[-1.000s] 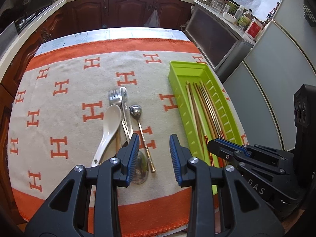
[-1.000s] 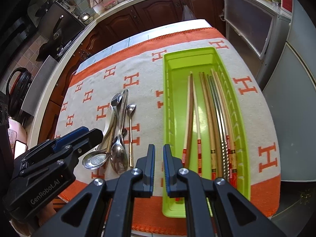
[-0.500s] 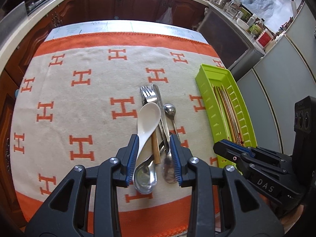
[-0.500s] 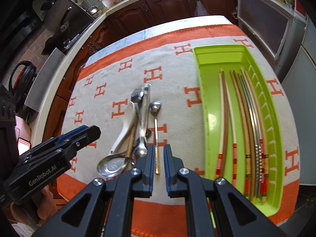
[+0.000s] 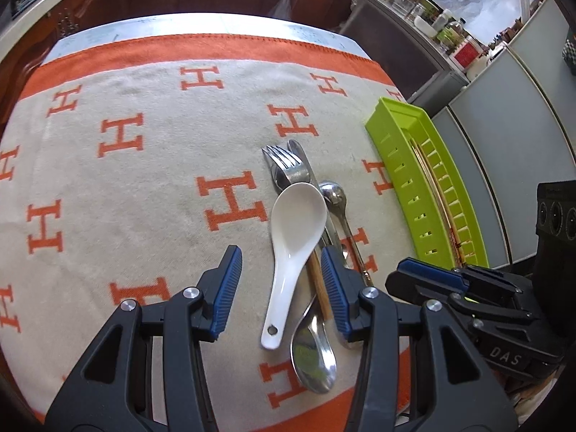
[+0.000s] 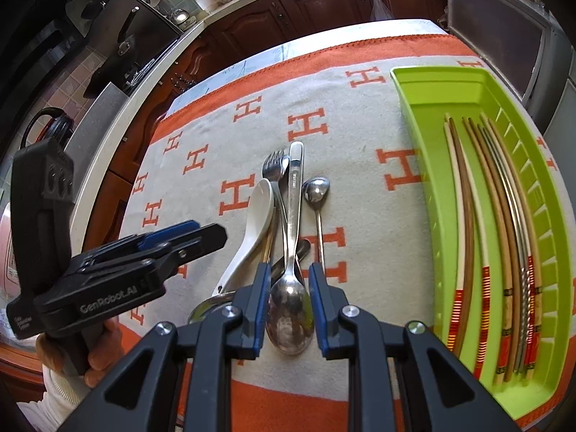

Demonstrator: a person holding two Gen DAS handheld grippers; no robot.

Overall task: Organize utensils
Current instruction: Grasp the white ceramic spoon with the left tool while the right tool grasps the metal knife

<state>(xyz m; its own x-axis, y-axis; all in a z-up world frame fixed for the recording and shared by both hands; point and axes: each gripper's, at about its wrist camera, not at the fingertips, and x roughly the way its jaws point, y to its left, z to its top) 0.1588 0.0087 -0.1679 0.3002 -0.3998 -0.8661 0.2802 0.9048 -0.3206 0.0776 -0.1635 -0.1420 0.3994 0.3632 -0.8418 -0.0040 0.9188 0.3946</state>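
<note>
A pile of utensils lies on the orange-and-beige H-pattern cloth [image 5: 126,187]: a white ceramic spoon [image 5: 293,230], a fork [image 5: 282,160], a small metal spoon [image 5: 333,192] and a large steel spoon [image 6: 289,309]. My left gripper [image 5: 282,288] is open, its jaws on either side of the white spoon's handle. My right gripper [image 6: 288,298] is open around the large steel spoon's bowl. The white spoon [image 6: 255,223] and fork [image 6: 273,165] also show in the right wrist view. A green tray [image 6: 414,82] at the right holds several chopsticks [image 6: 496,216].
The green tray [image 5: 399,165] stands along the cloth's right side, near the table edge. Dark wooden cabinets and a counter run behind the table. A grey cabinet stands to the right.
Both grippers have moved left over the utensil pile. The right gripper's jaws have opened from almost shut, and the left gripper's jaws have opened wider.
</note>
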